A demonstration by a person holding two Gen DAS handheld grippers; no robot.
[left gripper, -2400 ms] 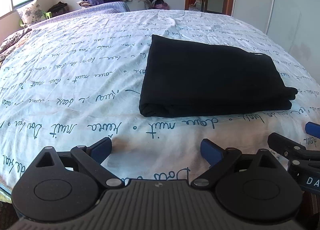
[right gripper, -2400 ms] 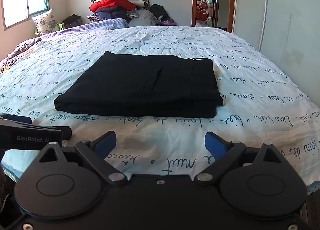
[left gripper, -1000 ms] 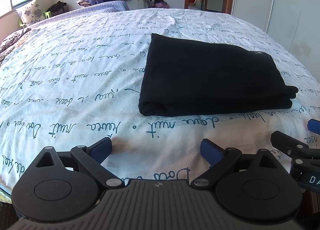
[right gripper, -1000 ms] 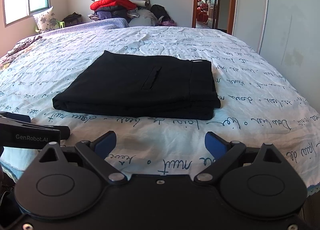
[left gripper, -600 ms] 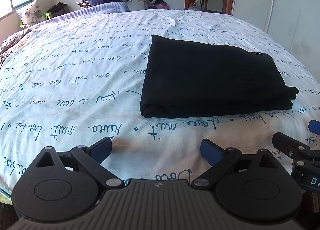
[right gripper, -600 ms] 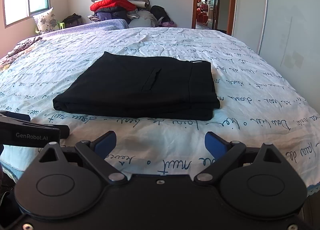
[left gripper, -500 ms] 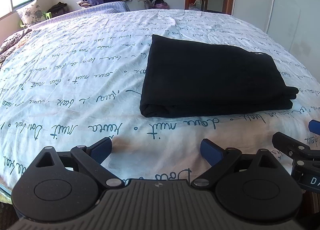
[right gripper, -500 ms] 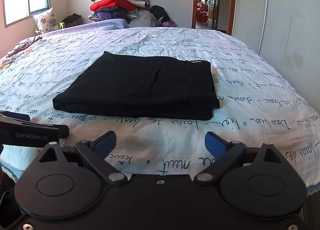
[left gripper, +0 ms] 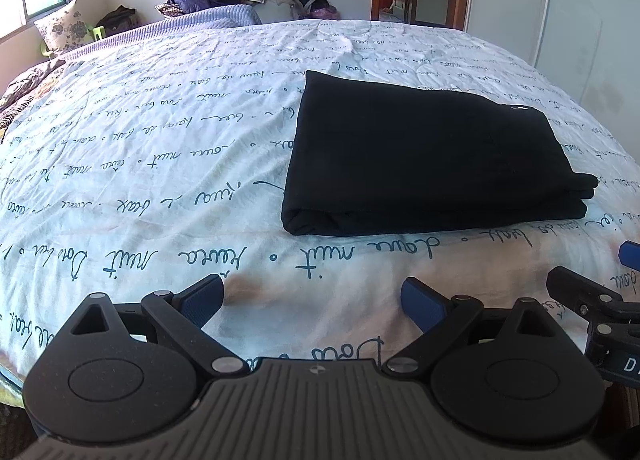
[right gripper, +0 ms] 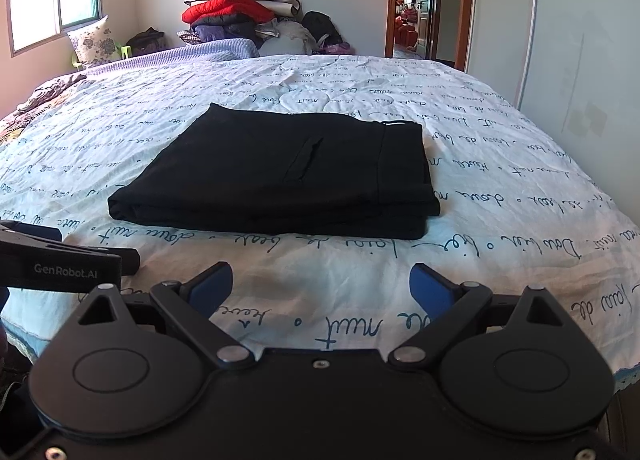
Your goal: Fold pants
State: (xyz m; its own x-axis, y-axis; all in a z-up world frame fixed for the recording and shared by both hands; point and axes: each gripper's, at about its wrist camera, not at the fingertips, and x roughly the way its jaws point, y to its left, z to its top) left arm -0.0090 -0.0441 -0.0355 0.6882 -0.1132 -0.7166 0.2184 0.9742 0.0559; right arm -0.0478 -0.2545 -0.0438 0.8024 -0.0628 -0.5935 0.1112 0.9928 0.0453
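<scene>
Black pants [left gripper: 428, 156] lie folded into a flat rectangle on the bed, right of centre in the left wrist view and in the middle of the right wrist view [right gripper: 280, 172]. My left gripper [left gripper: 312, 298] is open and empty, held back near the bed's front edge, short of the pants. My right gripper [right gripper: 320, 288] is open and empty too, also near the front edge in front of the pants. Each gripper shows at the edge of the other's view: the right one [left gripper: 600, 300] and the left one [right gripper: 60, 256].
The bed has a white cover with blue script [left gripper: 160, 164]. A pile of clothes [right gripper: 236, 16] stands beyond the far end. A pillow [right gripper: 94, 42] and window are at far left. A wardrobe wall [right gripper: 580, 60] and an open doorway [right gripper: 416, 0] are on the right.
Almost nothing differs. Both grippers stay open at the bed's front edge with only a slight wobble of the views. The folded pants have not moved.
</scene>
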